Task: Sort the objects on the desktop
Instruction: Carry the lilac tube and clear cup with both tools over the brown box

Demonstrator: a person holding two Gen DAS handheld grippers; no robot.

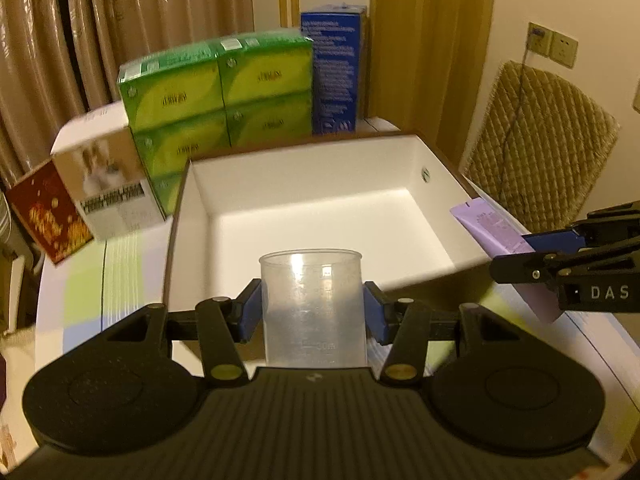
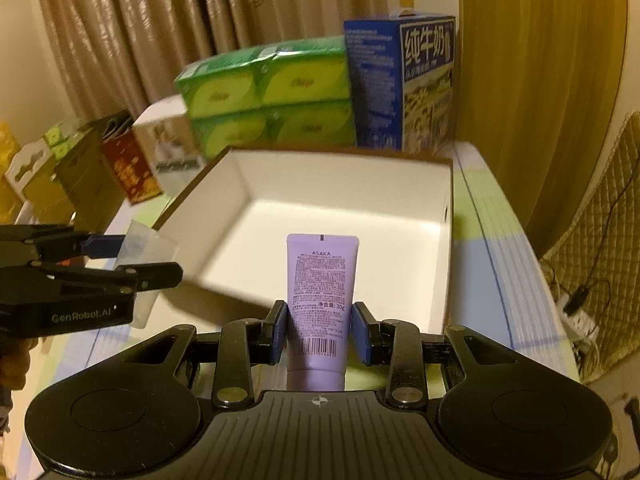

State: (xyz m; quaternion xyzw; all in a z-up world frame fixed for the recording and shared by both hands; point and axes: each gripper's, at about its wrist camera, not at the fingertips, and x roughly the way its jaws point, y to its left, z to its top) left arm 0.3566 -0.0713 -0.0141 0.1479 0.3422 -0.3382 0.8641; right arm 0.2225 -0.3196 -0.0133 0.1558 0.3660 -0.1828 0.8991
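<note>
My left gripper (image 1: 313, 312) is shut on a clear plastic measuring cup (image 1: 313, 308), held upright at the near rim of the open white box (image 1: 416, 160). My right gripper (image 2: 320, 330) is shut on a purple ASAKA tube (image 2: 320, 280), held over the box's near edge (image 2: 240, 292). In the left wrist view the right gripper (image 1: 532, 256) enters from the right with the tube (image 1: 496, 228) at the box's right corner. In the right wrist view the left gripper (image 2: 132, 260) enters from the left with the cup (image 2: 150, 248). The box is empty inside.
Behind the box stand stacked green cartons (image 1: 224, 92), a blue milk carton (image 2: 404, 80), a white photo box (image 1: 108, 176) and a red box (image 1: 48, 212). A quilted chair back (image 1: 536, 140) stands right of the table. Curtains hang behind.
</note>
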